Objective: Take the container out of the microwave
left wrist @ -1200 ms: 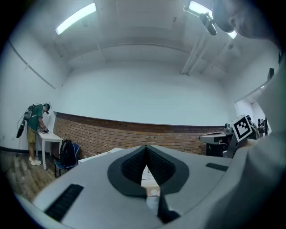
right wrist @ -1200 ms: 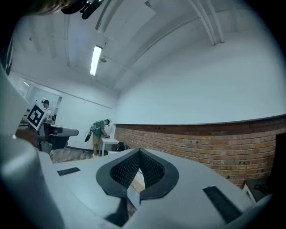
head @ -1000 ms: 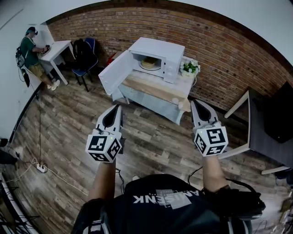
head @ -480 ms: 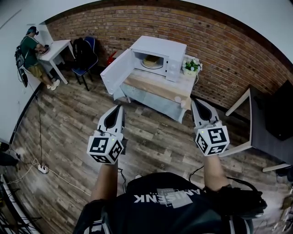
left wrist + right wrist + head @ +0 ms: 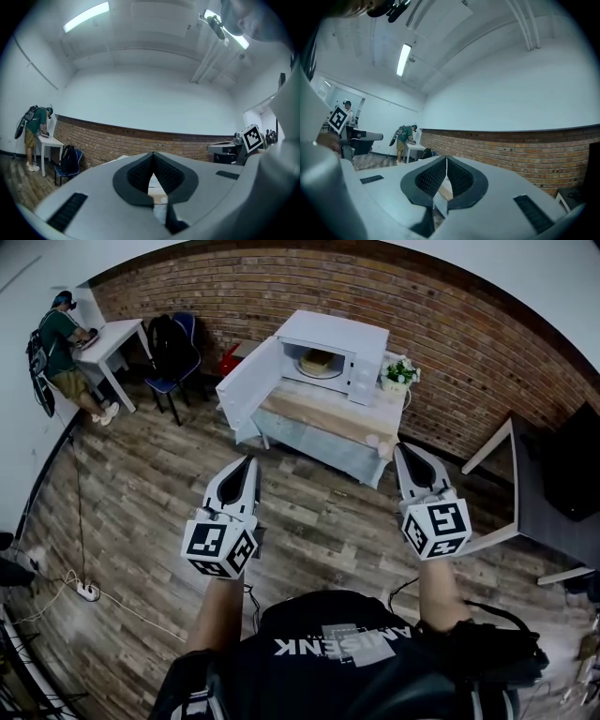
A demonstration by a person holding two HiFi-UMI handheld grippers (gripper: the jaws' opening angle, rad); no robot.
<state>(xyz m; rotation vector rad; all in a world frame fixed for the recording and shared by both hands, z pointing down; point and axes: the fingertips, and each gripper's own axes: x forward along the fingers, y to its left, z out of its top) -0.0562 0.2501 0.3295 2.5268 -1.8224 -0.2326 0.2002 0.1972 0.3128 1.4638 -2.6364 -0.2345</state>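
container (image 5: 317, 363): sits inside the microwave (image 5: 342, 336) — door (image 5: 246, 390) hanging wide open
microwave: on the table (image 5: 323, 424) by the brick wall
left gripper (image 5: 248, 462): jaws together, empty, well short of the table
right gripper (image 5: 403, 449): same — closed, nothing held

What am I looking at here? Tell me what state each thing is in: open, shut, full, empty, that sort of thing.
microwave door: swung wide open.
container: inside the microwave, not yet taken out.
left gripper: jaws shut, empty, well short of the microwave.
right gripper: jaws shut, empty, well short of the microwave.
potted plant: upright on the table, beside the microwave.
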